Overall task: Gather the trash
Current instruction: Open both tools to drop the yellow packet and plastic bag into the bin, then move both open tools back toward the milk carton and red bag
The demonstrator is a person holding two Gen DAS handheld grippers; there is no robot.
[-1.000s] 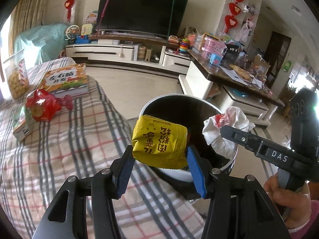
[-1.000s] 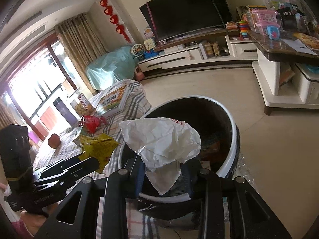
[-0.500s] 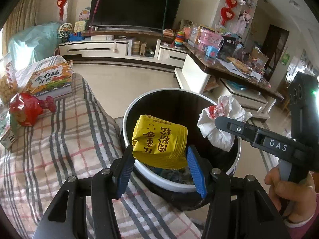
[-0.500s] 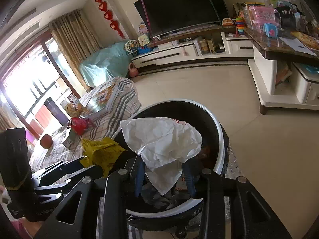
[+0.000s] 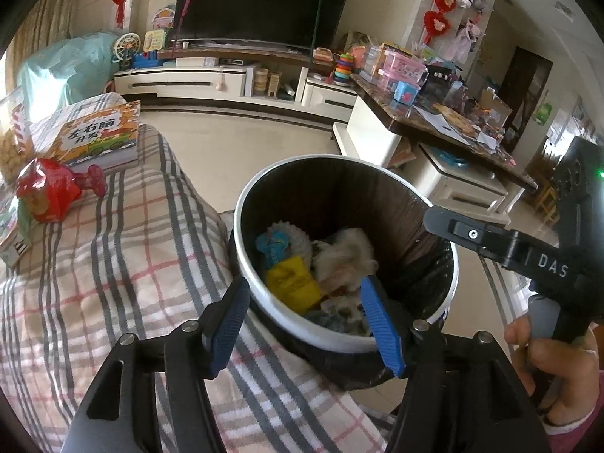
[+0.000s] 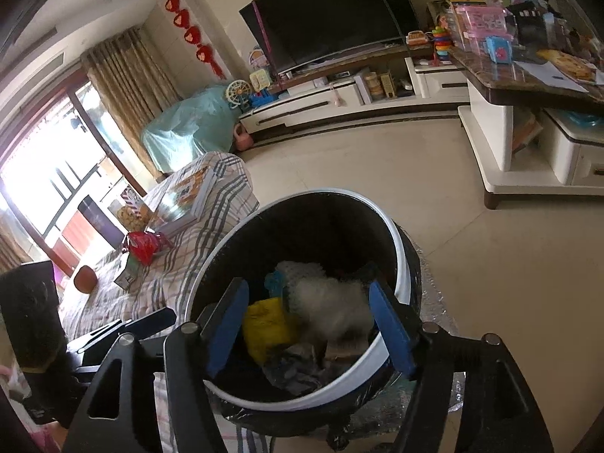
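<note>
**Both pieces dropped, claws empty over the bin**

Your left claw and right claw have just been opening and now stand wide, holding nothing. Lift clear before reaching again. The yellow packet and crumpled white paper lie inside the bin; a red wrapper waits on the checked surface.

Plaid-covered surface, grey & red checks, beside the trash bin. On it, far left end: a picture book, red snack bag just in front of it, small carton near the bag, biscuit pack at the edge.
</note>
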